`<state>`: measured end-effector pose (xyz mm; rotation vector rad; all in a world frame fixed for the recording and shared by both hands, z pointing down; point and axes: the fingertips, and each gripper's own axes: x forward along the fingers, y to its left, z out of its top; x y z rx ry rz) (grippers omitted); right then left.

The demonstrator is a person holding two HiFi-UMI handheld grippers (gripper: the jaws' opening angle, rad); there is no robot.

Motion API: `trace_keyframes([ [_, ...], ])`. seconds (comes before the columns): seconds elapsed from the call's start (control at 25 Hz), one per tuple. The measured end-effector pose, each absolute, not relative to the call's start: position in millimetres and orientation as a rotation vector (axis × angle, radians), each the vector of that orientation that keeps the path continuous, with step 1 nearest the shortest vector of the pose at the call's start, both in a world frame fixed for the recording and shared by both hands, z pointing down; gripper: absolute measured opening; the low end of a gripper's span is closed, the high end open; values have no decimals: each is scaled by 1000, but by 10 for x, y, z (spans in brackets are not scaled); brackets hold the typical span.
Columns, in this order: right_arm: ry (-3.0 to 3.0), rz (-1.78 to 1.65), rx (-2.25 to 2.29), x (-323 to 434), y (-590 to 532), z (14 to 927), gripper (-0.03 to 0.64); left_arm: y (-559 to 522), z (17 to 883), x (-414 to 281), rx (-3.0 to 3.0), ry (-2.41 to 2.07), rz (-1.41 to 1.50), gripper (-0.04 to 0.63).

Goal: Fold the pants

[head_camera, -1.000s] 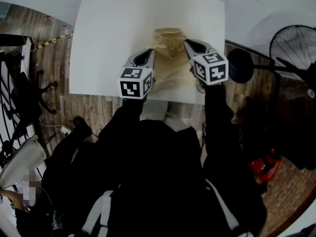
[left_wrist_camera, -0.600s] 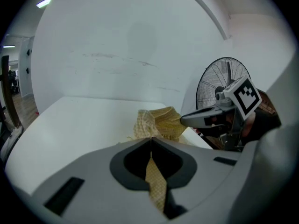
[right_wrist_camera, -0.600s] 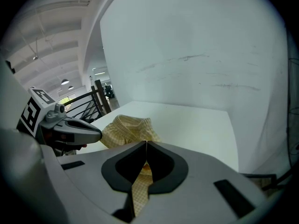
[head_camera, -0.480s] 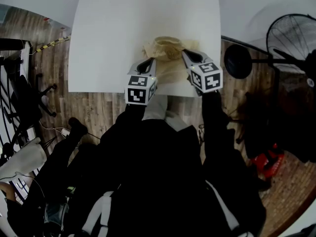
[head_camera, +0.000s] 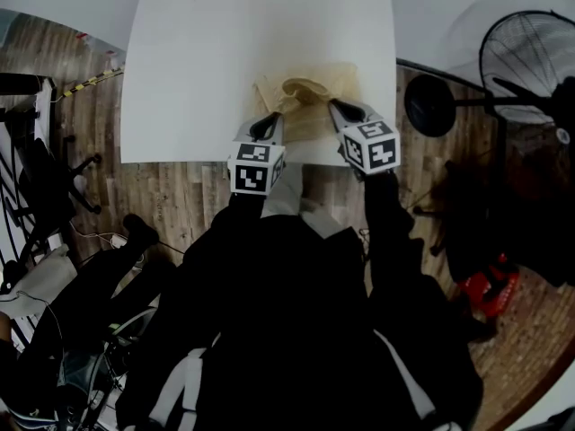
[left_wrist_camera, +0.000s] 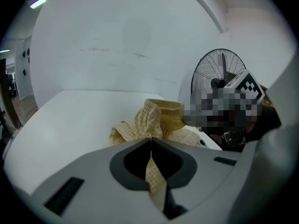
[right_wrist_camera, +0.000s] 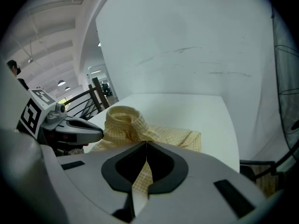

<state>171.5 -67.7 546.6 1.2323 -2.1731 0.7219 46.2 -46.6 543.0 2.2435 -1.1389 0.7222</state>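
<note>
The left gripper has its jaws pressed together on a thin strip of the yellow checked cloth, which runs down through the slot between them. The right gripper is the same: jaws closed, w/ a fold of that cloth pinched in the middle. In the head view both tools, left and right, point away from the person and sit at the two near corners of the pants, approx. side by side. The pants lie at the near edge of the table, a bit right of its centre. They are bunched up: one rounded opening, prob. the waist or a leg end, stands up as a loop, and a flatter part spreads toward the right side. My judgement: the fold is under way but not finished. The cloth is gathered, not a neat flat packet, so it needs laying down, smoothing, and maybe one more fold. The table is plain white and matte, nothing else on it. Around it there is a wood-plank floor, a black standing fan at the right, some dark furniture at the left, and a white wall behind.
</note>
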Motion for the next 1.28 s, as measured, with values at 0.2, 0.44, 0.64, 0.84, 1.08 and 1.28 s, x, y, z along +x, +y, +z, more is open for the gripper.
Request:
trace_keyframes([
  [0.2, -2149, 754, 1243, 1797, -502, 5576, 8, -294, 5520, 498, 2230, -1125, 747, 11],
  [0.44, -2105, 802, 1214, 1853, -248, 5764, 8, -115, 5696, 436, 2177, -1128, 798, 11],
  [0.64, -2097, 798, 1202, 1899, -92, 5711, 9, -50, 5612, 345, 2165, -1155, 788, 11],
  [0.84, -2089, 814, 1256, 2005, 17, 5625, 9, -19, 5503, 229, 2157, -1185, 751, 11],
  [1.08, -2108, 794, 1292, 1979, -9, 5498, 9, -17, 5358, 196, 2182, -1196, 727, 11],
  [1.28, -2131, 756, 1323, 2035, 58, 5321, 9, 80, 5167, 318, 2219, -1205, 703, 11],
])
